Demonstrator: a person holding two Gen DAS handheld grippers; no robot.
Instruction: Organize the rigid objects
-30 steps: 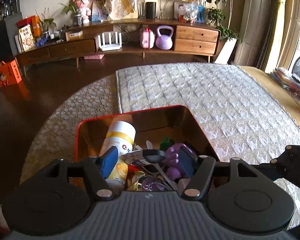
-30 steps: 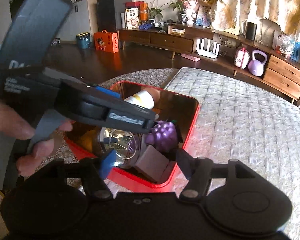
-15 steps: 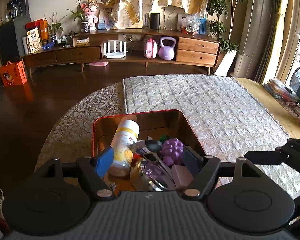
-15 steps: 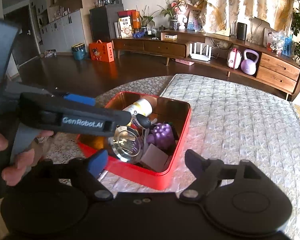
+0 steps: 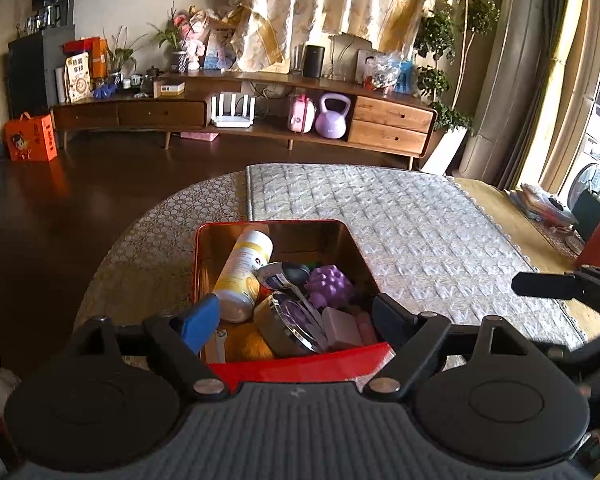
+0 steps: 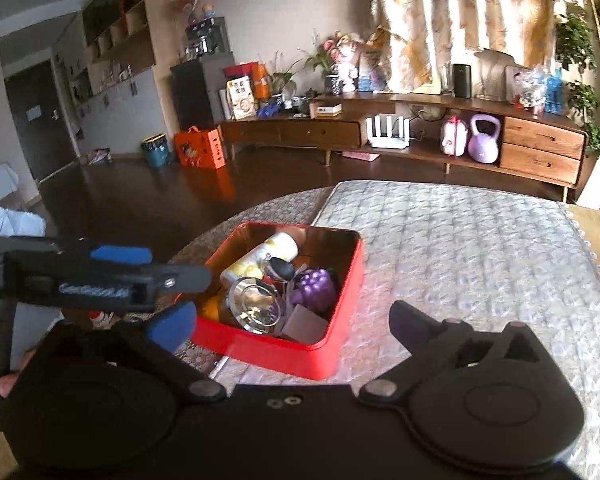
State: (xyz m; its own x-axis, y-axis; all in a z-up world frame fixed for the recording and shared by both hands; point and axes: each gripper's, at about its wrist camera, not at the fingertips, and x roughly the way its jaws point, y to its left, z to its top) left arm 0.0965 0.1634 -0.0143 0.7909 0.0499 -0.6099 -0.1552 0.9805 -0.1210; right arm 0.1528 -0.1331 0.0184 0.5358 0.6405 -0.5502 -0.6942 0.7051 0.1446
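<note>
Quilted cloth (image 5: 420,232) covers the table beneath us. From the left wrist, our left gripper (image 5: 296,316) has just been opening and holds nothing; the red tin (image 5: 300,364) sits straight ahead below it, the bottle (image 5: 244,276) lying lengthwise away from us beside the grapes (image 5: 330,284).

From the right wrist, our right gripper (image 6: 292,320) has likewise just spread, empty. The tin (image 6: 284,354) lies ahead-left. Only here do we see the left gripper (image 6: 112,276) side-on and the tin's outer wall.

A home living room — sideboard (image 5: 240,120), curtains (image 5: 332,4), houseplants (image 5: 456,40).
</note>
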